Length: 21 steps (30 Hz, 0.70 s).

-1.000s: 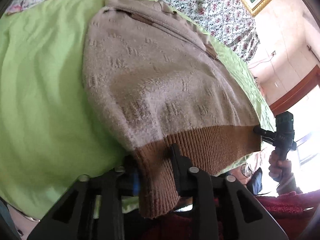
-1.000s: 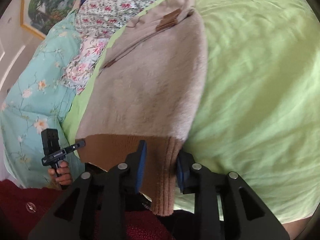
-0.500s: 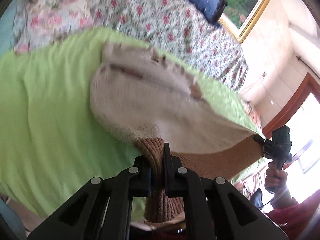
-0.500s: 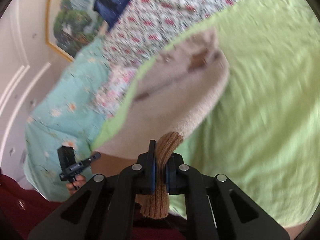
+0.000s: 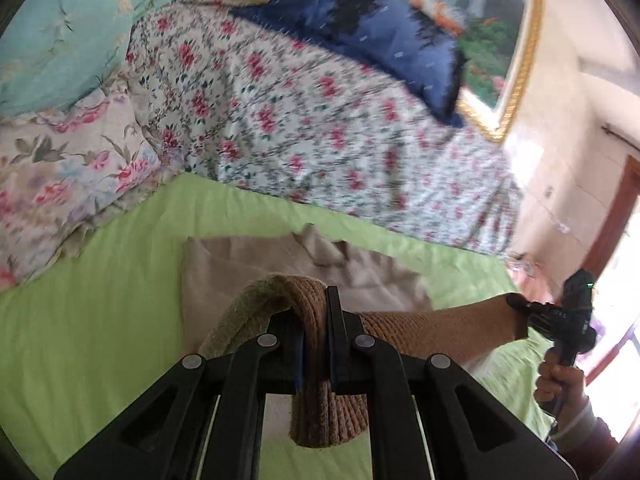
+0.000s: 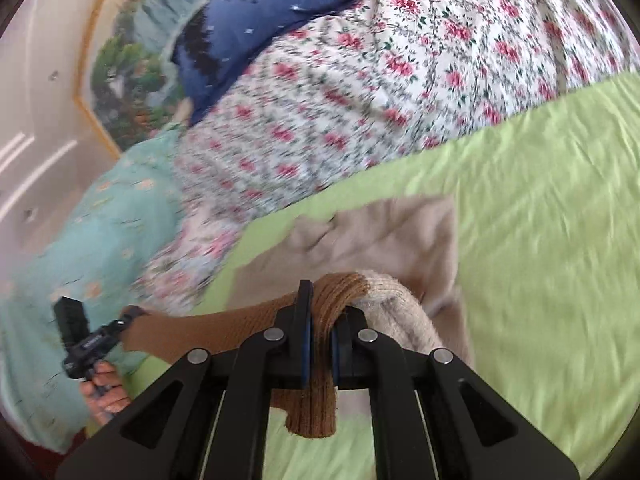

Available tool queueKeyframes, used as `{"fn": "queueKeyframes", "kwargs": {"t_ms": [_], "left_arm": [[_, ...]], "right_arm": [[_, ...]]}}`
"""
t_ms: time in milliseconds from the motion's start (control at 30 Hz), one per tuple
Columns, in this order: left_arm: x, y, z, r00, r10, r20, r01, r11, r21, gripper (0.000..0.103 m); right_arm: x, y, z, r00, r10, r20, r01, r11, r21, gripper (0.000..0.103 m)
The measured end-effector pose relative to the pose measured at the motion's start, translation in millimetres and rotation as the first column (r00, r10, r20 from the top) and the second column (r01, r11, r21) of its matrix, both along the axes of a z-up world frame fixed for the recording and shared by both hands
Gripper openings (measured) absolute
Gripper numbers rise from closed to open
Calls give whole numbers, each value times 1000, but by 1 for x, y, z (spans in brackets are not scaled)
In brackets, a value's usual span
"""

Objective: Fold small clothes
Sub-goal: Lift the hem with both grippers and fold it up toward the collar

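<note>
A small beige knit sweater point(image 5: 248, 264) with a brown ribbed hem point(image 5: 436, 328) lies on the green bed sheet point(image 5: 92, 320). My left gripper point(image 5: 316, 344) is shut on one corner of the brown hem. My right gripper point(image 6: 320, 340) is shut on the other hem corner point(image 6: 332, 296). The hem is stretched taut between them, lifted above the sheet. The sweater's upper part point(image 6: 384, 228) rests flat beyond the hem. The right gripper shows in the left wrist view point(image 5: 520, 306), and the left gripper shows in the right wrist view point(image 6: 128, 318).
A floral quilt point(image 5: 304, 120) and a blue pillow point(image 5: 372, 28) lie beyond the sweater. A turquoise floral pillow point(image 6: 88, 248) is at the left. A framed painting point(image 5: 496, 20) hangs on the wall. Green sheet point(image 6: 560, 240) spreads to the right.
Both grippers closed on the brown hem corners, then lifted the hem up and carried it forward over the sweater. The views tilted up toward the pillows and wall.
</note>
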<state>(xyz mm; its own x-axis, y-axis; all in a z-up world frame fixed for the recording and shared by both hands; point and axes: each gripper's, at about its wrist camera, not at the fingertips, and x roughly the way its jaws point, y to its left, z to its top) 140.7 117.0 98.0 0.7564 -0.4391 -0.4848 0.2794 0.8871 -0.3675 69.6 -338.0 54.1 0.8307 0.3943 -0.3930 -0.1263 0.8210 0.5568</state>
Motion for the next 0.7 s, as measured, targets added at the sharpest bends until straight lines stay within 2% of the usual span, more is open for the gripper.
{"fn": "queueKeyframes", "kwargs": {"t_ms": [200,400,567,667,700], "left_arm": [[94,-17,-41,995,64,-76,-57,995,83,7],[150,-19,-83,982,93,-167,-77,992,102,7],[172,-21,-122,958,110,-266,-79,989,123,14],[151,-23,-126,960,82,-266,-57,993,101,22],[138,-28,-125,965,68,-254,-41,993,110,24]], "right_arm": [[96,-8,-17,998,-43,-56,42,999,-7,8],[159,-10,-57,988,-48,-146,43,998,-36,8],[184,-14,-95,969,-47,-242,44,999,-17,11],[171,-12,-93,972,-49,-230,40,998,-41,13],[160,-7,-86,977,-54,-206,37,996,-86,19]]}}
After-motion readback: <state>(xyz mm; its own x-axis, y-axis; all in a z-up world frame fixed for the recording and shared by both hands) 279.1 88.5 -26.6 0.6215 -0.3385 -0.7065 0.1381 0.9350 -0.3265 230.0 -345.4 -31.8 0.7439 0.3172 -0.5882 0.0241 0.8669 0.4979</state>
